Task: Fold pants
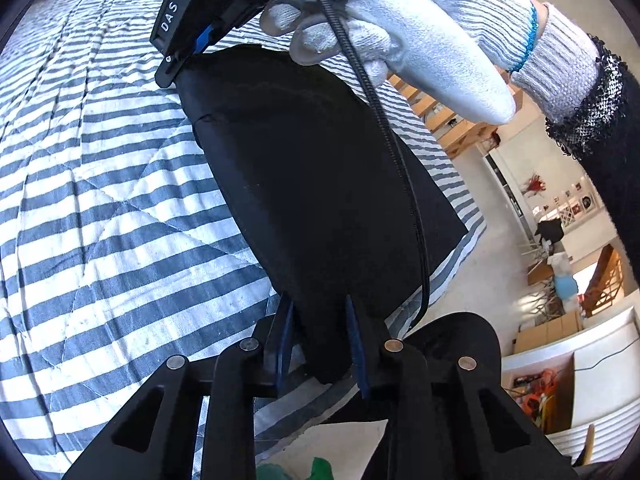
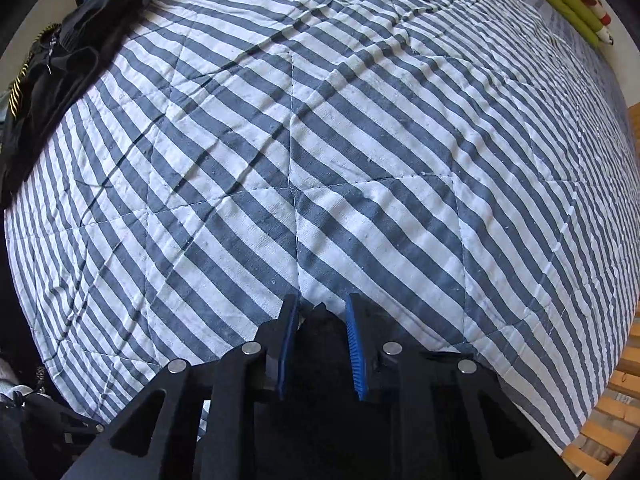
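Black pants [image 1: 304, 168] hang stretched in a folded panel above the blue-and-white striped quilt [image 1: 100, 200]. My left gripper [image 1: 320, 320] is shut on their near end, and the fabric fills the gap between its blue pads. At the far end my right gripper [image 1: 176, 62], held by a white-gloved hand [image 1: 420, 32], pinches the top corner. In the right wrist view, looking straight down, the right gripper [image 2: 320, 316] has a bunch of black pants fabric [image 2: 320, 340] between its pads, just over the quilt [image 2: 320, 140].
A black cable [image 1: 400, 152] runs down across the pants. A heap of dark clothes [image 2: 60, 60] lies at the quilt's far left corner, and a green-patterned pillow [image 2: 568, 0] at the far right. The bed edge, wooden slats [image 2: 624, 400] and a cluttered floor [image 1: 560, 280] lie to the right.
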`<action>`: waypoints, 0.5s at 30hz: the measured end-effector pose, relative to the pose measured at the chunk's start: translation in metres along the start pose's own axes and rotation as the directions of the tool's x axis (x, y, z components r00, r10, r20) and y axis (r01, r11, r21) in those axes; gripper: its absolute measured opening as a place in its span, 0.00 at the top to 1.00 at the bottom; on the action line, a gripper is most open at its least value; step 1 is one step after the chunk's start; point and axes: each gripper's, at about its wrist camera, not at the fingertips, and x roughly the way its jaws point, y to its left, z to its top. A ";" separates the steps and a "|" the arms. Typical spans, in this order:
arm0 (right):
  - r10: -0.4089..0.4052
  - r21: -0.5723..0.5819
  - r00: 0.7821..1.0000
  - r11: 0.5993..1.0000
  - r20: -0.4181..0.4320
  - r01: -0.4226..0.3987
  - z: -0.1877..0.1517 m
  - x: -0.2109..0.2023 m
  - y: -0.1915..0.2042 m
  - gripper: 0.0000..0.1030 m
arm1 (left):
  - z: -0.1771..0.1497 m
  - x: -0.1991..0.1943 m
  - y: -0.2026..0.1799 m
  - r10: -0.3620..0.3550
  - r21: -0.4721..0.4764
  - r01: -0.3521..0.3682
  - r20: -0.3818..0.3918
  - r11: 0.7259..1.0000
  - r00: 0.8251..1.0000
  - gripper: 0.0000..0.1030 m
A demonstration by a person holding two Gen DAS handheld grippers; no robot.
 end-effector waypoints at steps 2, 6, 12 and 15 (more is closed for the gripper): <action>-0.009 0.035 0.999 0.999 0.039 0.007 -0.005 -0.006 -0.004 0.91 | -0.003 0.000 -0.008 0.028 0.029 -0.028 0.009 0.999 1.000 0.77; -0.009 0.113 0.994 0.994 0.110 -0.004 -0.013 -0.011 -0.018 0.98 | -0.003 0.013 -0.031 0.085 0.096 -0.087 0.021 0.992 0.996 0.77; 0.001 0.174 0.989 0.984 0.149 -0.027 -0.028 0.000 -0.020 0.97 | -0.006 0.009 -0.042 0.065 0.102 -0.061 -0.030 0.993 0.997 0.66; -0.027 0.261 0.962 0.964 0.270 -0.046 -0.049 -0.034 -0.042 0.89 | -0.003 -0.015 -0.035 0.036 0.084 -0.035 -0.014 0.996 0.999 0.66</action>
